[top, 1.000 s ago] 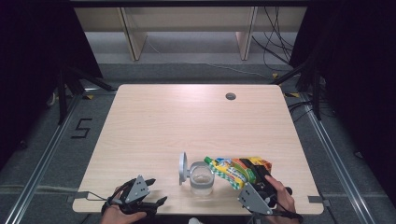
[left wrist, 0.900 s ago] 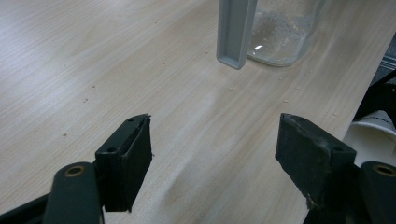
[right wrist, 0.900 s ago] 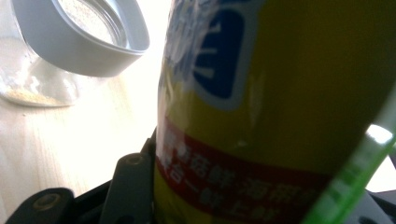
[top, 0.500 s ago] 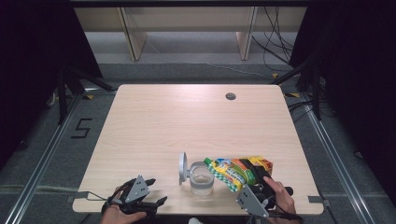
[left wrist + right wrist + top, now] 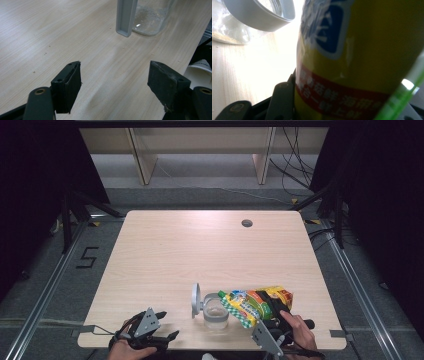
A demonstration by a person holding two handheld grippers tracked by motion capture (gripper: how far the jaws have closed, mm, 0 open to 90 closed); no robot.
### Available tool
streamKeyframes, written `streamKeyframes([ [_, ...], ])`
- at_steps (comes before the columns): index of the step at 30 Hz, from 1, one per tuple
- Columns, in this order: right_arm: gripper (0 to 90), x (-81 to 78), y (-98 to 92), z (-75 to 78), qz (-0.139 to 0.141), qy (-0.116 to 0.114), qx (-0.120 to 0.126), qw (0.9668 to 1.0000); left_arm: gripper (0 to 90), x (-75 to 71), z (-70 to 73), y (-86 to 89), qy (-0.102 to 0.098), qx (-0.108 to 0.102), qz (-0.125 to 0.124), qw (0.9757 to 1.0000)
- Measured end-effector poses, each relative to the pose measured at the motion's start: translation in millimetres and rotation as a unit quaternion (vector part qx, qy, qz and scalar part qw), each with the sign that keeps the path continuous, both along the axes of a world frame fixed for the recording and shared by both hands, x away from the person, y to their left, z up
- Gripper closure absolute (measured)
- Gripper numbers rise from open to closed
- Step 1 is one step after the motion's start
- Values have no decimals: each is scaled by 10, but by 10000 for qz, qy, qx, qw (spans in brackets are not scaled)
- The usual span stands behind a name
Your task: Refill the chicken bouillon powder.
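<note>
**Snack bag clamped beside the open jar at the table's near edge**

The right gripper (image 5: 267, 312) holds a glossy, crinkled plastic snack bag (image 5: 255, 302) printed in yellow, green, red and orange, with a green-and-white checked end. The bag lies tilted near the near edge of the pale wood-grain laminate table (image 5: 200, 250), right of the middle, and its checked end reaches over the rim of the clear round jar (image 5: 216, 314). In the right gripper view the bag's smooth yellow film (image 5: 367, 62), with a blue-and-white emblem and a red band of print, sits between the black jaws, which are closed on it about halfway; the person's right hand (image 5: 300, 335) wraps the gripper's body.

The jar is squat and transparent, with a pale, grainy residue on its bottom (image 5: 150, 20). Its flat round grey plastic lid (image 5: 196, 299) stands on edge at the jar's left side, touching it; in the left gripper view the lid shows as a grey, smooth-moulded rim (image 5: 126, 17) in front of the glass.

The left gripper (image 5: 167, 325) rests low at the near edge, toward the left corner, well apart from the jar. Its two blocky black jaws with matte rubber pads stand wide, with bare wood grain between them. The left hand (image 5: 131, 351) grasps it from below. A small round dark hole (image 5: 246, 223) sits near the table's far edge.
</note>
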State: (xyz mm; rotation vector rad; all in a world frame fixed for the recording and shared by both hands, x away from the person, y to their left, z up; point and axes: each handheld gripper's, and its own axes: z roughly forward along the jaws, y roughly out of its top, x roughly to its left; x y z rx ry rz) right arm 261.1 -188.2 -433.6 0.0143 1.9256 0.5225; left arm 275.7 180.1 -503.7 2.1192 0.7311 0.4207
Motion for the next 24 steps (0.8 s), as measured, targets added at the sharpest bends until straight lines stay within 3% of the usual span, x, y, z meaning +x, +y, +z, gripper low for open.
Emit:
streamKeyframes([
  [1,552,-21,8,-12,-101,68,45,9999,262,0,0,0,0,-5,6,10000],
  [2,552,12,6,43,112,-208,-391,9990,262,1,-1,0,-1,-11,13,10000],
  [3,552,7,8,27,89,-150,-309,9994,262,5,2,5,7,16,-1,10000],
  [4,552,-1,11,-11,41,-11,-58,10000,262,2,2,4,8,-4,-4,10000],
  [7,552,-15,18,-18,-23,-5,-71,10000,262,2,2,3,9,-4,-5,10000],
  [9,552,-2,21,13,100,-147,-326,9993,262,2,2,3,10,-5,-4,10000],
  [11,552,-1,21,19,108,-182,-429,9989,262,6,4,7,-8,27,9,10000],
  [13,552,-19,26,-23,-12,-44,-258,9997,262,5,2,2,23,-36,20,10000],
  [14,552,-13,26,-25,32,-69,-282,9996,262,6,3,4,19,-27,20,10000],
  [15,552,-8,36,-1,108,-195,-517,9984,262,6,3,5,20,-23,19,10000],
  [16,552,-20,36,-32,29,-110,-397,9991,262,6,3,4,21,-25,19,10000],
  [17,552,-14,47,-10,106,-254,-636,9976,262,7,4,7,19,-4,13,10000],
  [18,552,-39,54,-49,-57,-123,-485,9987,262,7,3,6,20,-5,14,10000],
  [19,553,-32,54,-53,-1,-199,-554,9983,262,10,7,13,15,49,-11,10000],
  [20,552,-40,67,-50,-13,-206,-665,9976,262,5,1,1,23,-43,23,10000],
  [22,553,-51,78,-77,-50,-173,-629,9979,262,9,7,13,15,52,-9,10000],
  [23,553,-44,79,-35,52,-395,-1020,9940,262,12,7,15,6,78,-7,10000],
  [24,553,-49,85,-55,19,-358,-1003,9943,262,11,7,13,16,54,-9,10000],
])
